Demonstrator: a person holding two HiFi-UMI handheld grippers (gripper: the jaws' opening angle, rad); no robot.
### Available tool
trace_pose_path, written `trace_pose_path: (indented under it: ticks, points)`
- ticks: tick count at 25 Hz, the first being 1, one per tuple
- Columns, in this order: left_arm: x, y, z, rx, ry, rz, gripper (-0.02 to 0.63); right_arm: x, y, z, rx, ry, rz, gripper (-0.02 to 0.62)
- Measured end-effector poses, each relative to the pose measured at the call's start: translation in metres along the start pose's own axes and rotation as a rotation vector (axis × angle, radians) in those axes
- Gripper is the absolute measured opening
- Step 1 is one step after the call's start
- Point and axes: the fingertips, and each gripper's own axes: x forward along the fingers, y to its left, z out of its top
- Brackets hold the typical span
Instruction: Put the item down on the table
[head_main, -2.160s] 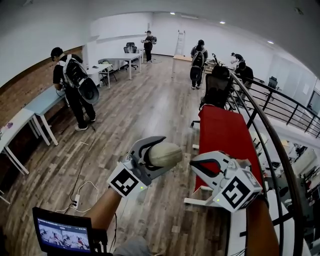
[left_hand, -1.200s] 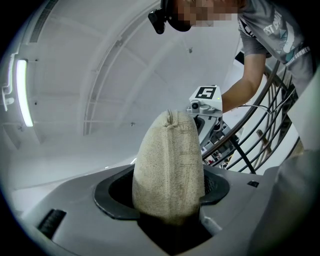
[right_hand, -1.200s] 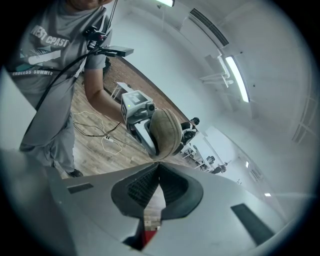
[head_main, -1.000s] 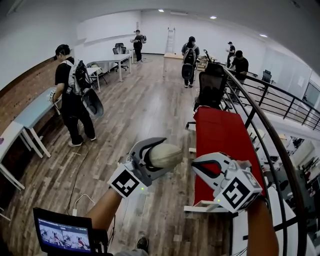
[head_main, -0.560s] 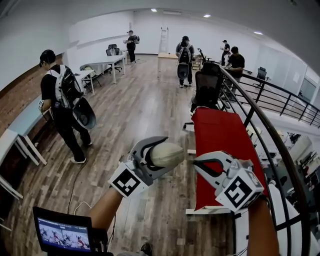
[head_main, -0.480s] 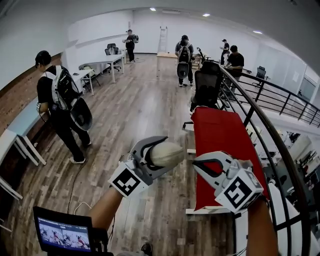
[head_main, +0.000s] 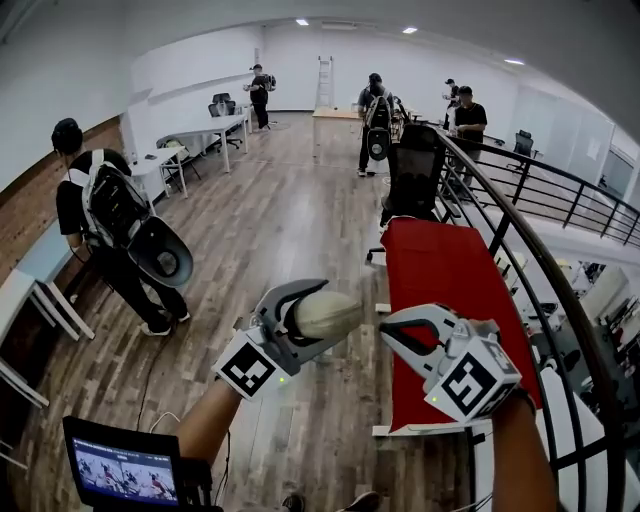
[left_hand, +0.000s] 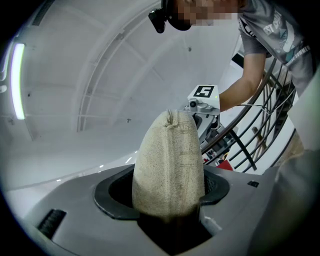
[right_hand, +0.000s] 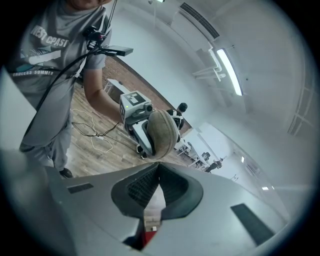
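Observation:
A beige, egg-shaped fabric pouch (head_main: 328, 314) sits between the jaws of my left gripper (head_main: 345, 306), held over the wooden floor at centre. In the left gripper view the pouch (left_hand: 169, 165) stands up between the black pads (left_hand: 116, 200), and the left gripper (left_hand: 167, 195) is shut on it. My right gripper (head_main: 386, 336) hovers beside it to the right, near the red-covered table (head_main: 445, 280). Its jaws meet in the right gripper view (right_hand: 159, 172) with nothing between them. That view also looks across at the pouch (right_hand: 162, 132).
A black office chair (head_main: 415, 170) stands at the red table's far end. A dark railing (head_main: 545, 270) runs along the right. A person with a backpack (head_main: 110, 220) stands at the left by white tables (head_main: 35, 290). A small monitor (head_main: 125, 470) sits bottom left.
Both grippers sit slightly lower and keep their pose, with the pouch still held. The room has shifted in view, and the person with the backpack has walked nearer along the left.

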Motion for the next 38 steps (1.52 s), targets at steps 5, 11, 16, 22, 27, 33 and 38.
trace_pose_path:
  ticks: [5,11,16,22,27,33,38]
  points:
    - [0.032,0.013,0.007,0.001,0.016,0.003,0.310,-0.013,-0.027,-0.023,0.010,-0.012,0.000,0.002]
    - [0.065,0.006,-0.003,0.027,0.021,0.010,0.310,-0.019,-0.037,-0.057,0.009,-0.041,-0.007,0.003]
    - [0.110,0.001,-0.008,0.023,0.039,0.017,0.310,-0.033,-0.054,-0.097,0.003,-0.055,-0.001,0.002]
    - [0.175,-0.002,-0.022,0.032,0.037,0.046,0.310,-0.047,-0.077,-0.162,-0.001,-0.054,0.020,0.002]
    - [0.214,-0.001,-0.023,0.019,0.040,0.068,0.310,-0.060,-0.096,-0.190,-0.021,-0.055,0.045,0.002]
    - [0.224,0.009,-0.016,0.025,0.042,0.081,0.310,-0.068,-0.112,-0.193,-0.012,-0.077,0.041,0.002]
    - [0.246,0.021,-0.036,-0.036,0.030,0.078,0.310,-0.060,-0.127,-0.215,0.058,-0.096,0.054,0.002]
